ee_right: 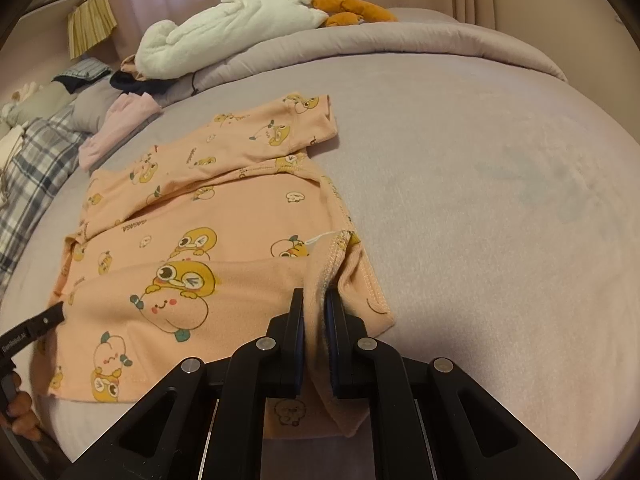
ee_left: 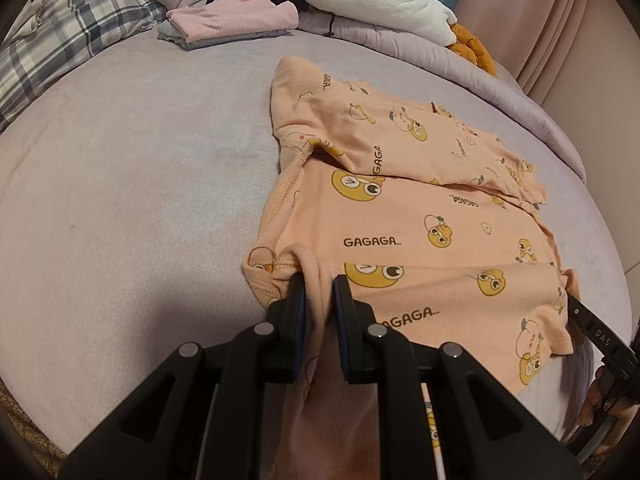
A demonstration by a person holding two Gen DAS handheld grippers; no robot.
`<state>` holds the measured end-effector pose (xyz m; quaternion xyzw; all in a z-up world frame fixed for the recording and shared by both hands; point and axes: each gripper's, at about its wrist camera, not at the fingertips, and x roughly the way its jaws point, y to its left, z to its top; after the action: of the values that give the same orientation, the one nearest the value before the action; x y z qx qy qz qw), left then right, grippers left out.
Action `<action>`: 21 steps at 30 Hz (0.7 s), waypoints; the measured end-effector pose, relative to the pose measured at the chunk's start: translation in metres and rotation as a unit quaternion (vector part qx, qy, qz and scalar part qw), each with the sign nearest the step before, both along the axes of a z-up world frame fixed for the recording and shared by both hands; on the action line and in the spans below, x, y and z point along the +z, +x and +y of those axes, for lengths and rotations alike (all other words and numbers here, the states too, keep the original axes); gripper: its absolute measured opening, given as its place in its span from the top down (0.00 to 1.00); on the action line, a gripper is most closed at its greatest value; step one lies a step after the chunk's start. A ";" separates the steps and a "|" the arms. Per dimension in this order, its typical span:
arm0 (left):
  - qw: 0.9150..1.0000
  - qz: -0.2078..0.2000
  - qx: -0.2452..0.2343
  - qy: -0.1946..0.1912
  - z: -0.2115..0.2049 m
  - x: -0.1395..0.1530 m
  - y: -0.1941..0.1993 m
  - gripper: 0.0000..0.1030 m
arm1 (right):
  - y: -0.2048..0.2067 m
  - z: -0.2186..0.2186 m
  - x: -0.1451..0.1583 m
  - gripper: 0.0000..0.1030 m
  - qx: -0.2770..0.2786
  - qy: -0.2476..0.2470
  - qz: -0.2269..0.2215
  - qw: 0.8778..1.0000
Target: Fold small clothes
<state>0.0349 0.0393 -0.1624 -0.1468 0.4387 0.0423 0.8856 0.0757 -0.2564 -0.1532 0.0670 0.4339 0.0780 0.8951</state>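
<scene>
A peach garment [ee_left: 432, 216], printed with yellow cartoon figures and the word GAGAGA, lies partly folded on the lilac bed [ee_left: 120, 184], one sleeve laid across its body.

At the garment's left near corner, the left gripper [ee_left: 318, 284] has its jaws drawn narrow on a raised pinch of the peach cloth; the fabric stands up between the blue pads and hangs down behind them toward the camera. The rest of the garment spreads away from these jaws, forward and to the right.

At the right near corner, the right gripper [ee_right: 314, 300] has its jaws pressed nearly together on the stitched hem edge, a fold of cloth gripped between them and draping below. From here the garment stretches forward and to the left.

Each gripper's black finger shows at the far edge of the other's view, touching the garment's near edge.

Beyond the garment, a stack of folded clothes [ee_left: 232, 20] topped in pink sits near a plaid pillow [ee_left: 60, 40], with a white plush toy [ee_right: 224, 36] on the rumpled quilt.
</scene>
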 end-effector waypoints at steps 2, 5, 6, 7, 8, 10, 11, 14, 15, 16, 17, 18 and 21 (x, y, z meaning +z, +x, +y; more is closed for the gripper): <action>1.000 0.000 0.000 0.009 -0.004 0.001 0.000 0.85 | 0.000 0.000 0.000 0.93 -0.001 0.001 0.001 1.000; 1.000 0.000 -0.003 0.012 -0.006 0.004 -0.002 0.82 | 0.001 0.001 0.000 0.93 -0.002 0.000 0.002 1.000; 1.000 0.002 -0.005 0.010 -0.005 0.007 -0.004 0.82 | 0.001 0.001 0.000 0.93 -0.003 -0.002 0.001 1.000; 1.000 0.002 -0.005 0.001 -0.003 0.010 -0.007 0.81 | 0.000 0.002 0.000 0.93 -0.003 -0.005 0.001 1.000; 1.000 0.003 -0.007 -0.008 -0.002 0.014 -0.010 0.80 | 0.000 0.004 0.000 0.93 -0.003 -0.013 0.000 1.000; 1.000 0.001 -0.015 -0.012 -0.001 0.023 -0.020 0.80 | 0.000 0.007 0.000 0.93 -0.003 -0.025 -0.003 1.000; 1.000 0.002 -0.015 -0.012 0.001 0.026 -0.025 0.77 | -0.001 0.009 0.000 0.93 -0.003 -0.032 -0.006 0.999; 0.999 0.018 -0.018 -0.044 0.005 0.026 -0.035 0.53 | 0.000 0.009 0.000 0.93 -0.004 -0.036 -0.006 0.999; 0.997 0.024 -0.023 -0.063 0.006 0.024 -0.039 0.51 | 0.001 0.008 0.000 0.93 -0.004 -0.035 -0.005 0.999; 0.997 0.028 -0.027 -0.072 0.005 0.023 -0.041 0.49 | 0.000 0.009 0.000 0.93 -0.004 -0.035 -0.006 0.999; 0.996 0.034 -0.030 -0.078 0.004 0.021 -0.043 0.46 | 0.001 0.009 0.000 0.93 -0.004 -0.033 -0.006 0.999; 0.996 0.040 -0.032 -0.079 0.001 0.018 -0.045 0.45 | 0.001 0.008 0.000 0.93 -0.005 -0.032 -0.006 0.999; 0.996 0.048 -0.040 -0.068 -0.007 0.012 -0.047 0.43 | -0.002 0.007 0.001 0.93 -0.003 -0.033 -0.011 0.999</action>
<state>-0.0124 0.0321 -0.1508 -0.1869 0.4883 -0.0165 0.8522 0.0738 -0.2490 -0.1517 0.0379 0.4264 0.0616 0.9017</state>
